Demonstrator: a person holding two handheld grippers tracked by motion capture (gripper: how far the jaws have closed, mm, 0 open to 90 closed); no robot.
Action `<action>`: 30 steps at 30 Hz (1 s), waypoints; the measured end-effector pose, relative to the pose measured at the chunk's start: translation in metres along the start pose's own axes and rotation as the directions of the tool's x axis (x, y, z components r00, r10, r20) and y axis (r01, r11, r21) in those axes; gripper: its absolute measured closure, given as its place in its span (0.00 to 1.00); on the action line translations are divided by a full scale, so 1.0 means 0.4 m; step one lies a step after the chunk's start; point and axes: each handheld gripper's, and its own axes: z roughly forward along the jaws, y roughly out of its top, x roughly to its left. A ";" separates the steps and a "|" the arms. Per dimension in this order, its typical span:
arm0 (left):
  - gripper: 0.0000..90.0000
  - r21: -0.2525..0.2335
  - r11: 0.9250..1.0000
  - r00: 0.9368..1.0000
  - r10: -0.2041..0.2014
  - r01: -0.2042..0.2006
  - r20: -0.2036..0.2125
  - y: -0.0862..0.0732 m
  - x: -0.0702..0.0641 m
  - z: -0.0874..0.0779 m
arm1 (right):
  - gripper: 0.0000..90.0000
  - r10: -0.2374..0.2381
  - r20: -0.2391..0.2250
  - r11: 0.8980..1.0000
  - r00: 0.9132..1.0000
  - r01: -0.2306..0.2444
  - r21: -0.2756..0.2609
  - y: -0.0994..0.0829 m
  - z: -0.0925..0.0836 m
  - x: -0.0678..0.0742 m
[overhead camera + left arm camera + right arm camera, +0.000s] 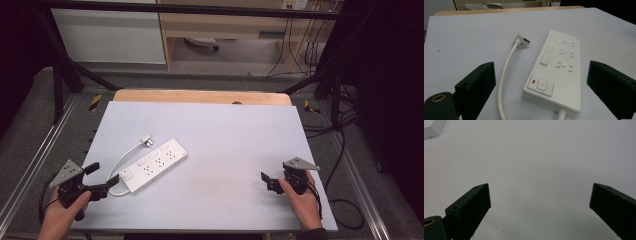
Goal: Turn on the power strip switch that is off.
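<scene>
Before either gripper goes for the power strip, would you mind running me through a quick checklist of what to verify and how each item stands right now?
1. Left gripper open wide enough to take the strip: ok, jaws stand apart either side of it.
2. Right gripper free: ok, jaws apart over bare table, holding nothing.
3. Power strip lying flat and reachable: ok, it rests on the white table just ahead of the left gripper.
4. Plug unplugged and loose: ok, it lies on the table beside the strip.
5. Cord clear of the jaws: not ok, it curves close by the left-hand jaw in the left gripper view.
6. Switch state: cannot tell.
</scene>
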 end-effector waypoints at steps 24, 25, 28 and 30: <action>0.10 -0.023 0.999 1.000 0.024 -0.024 -0.008 0.047 -0.018 -0.002 | 0.04 -0.010 -0.004 1.000 1.000 0.010 0.005 0.001 0.004 0.004; 0.10 -0.019 0.999 1.000 0.027 -0.027 -0.007 0.049 -0.018 -0.001 | 0.04 -0.011 -0.003 1.000 1.000 0.011 0.005 0.001 0.005 0.004; 0.10 -0.006 0.999 0.999 0.033 -0.033 -0.003 0.055 -0.018 0.005 | 0.04 -0.012 -0.002 1.000 1.000 0.012 0.006 0.001 0.005 0.004; 0.10 -0.003 0.999 0.999 0.032 -0.032 -0.001 0.057 -0.017 0.007 | 0.04 -0.012 -0.002 1.000 1.000 0.012 0.007 0.001 0.005 0.004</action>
